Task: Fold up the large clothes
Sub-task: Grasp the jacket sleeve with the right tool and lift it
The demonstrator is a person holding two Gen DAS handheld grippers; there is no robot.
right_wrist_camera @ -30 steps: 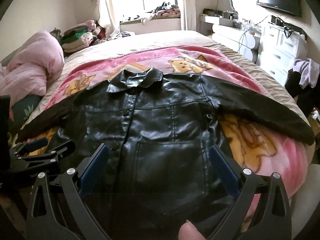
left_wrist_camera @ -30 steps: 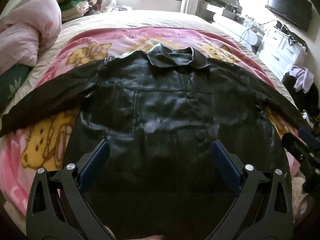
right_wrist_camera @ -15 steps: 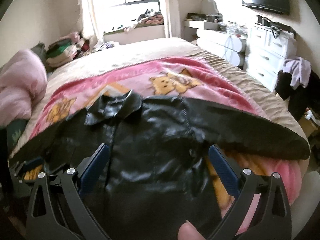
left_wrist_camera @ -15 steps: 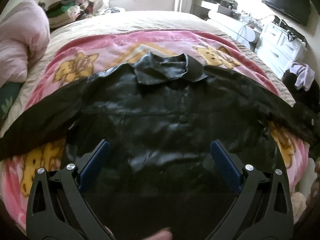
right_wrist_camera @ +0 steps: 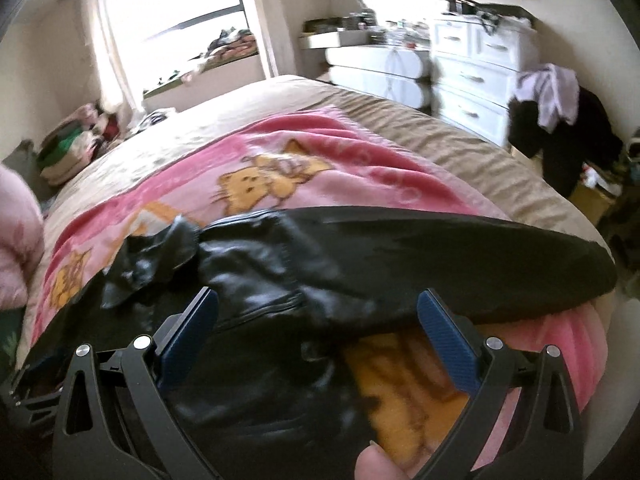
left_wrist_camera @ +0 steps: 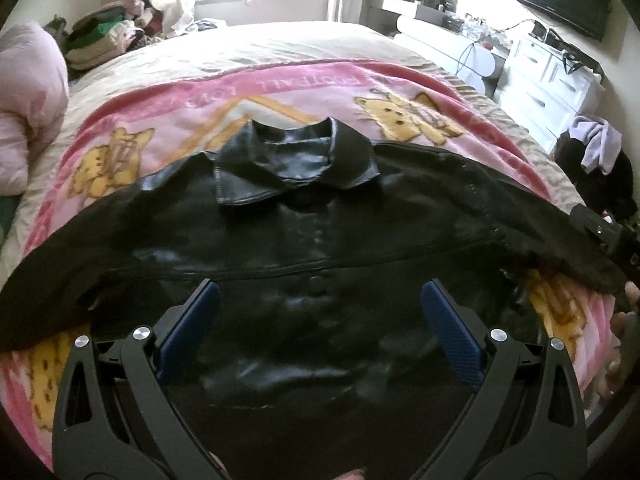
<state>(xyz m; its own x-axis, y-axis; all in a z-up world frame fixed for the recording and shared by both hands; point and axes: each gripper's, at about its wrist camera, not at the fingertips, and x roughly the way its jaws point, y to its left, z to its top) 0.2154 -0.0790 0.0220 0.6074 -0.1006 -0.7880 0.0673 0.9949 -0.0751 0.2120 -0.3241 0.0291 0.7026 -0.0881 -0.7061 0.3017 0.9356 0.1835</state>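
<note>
A black leather jacket (left_wrist_camera: 320,248) lies face up on a pink cartoon blanket (left_wrist_camera: 168,120), buttoned, collar (left_wrist_camera: 296,168) toward the far end, both sleeves spread sideways. My left gripper (left_wrist_camera: 320,316) hovers open over the chest, nothing between its blue pads. In the right wrist view the same jacket (right_wrist_camera: 256,292) shows with its right sleeve (right_wrist_camera: 460,252) stretched toward the bed's edge. My right gripper (right_wrist_camera: 316,328) hangs open above the jacket's right side near the armpit, holding nothing. The right tool's body (left_wrist_camera: 604,236) shows at the left view's right edge.
The blanket covers a beige bed (left_wrist_camera: 280,48). A pink duvet (left_wrist_camera: 28,100) is bunched at the left. White drawers (right_wrist_camera: 476,76) and clothes on a dark chair (right_wrist_camera: 560,112) stand right of the bed. A clothes pile (left_wrist_camera: 108,36) lies by the window.
Both grippers have moved forward along the jacket toward the collar. The right one has also swung rightward, now looking at the right sleeve and armpit. Both stay open.
</note>
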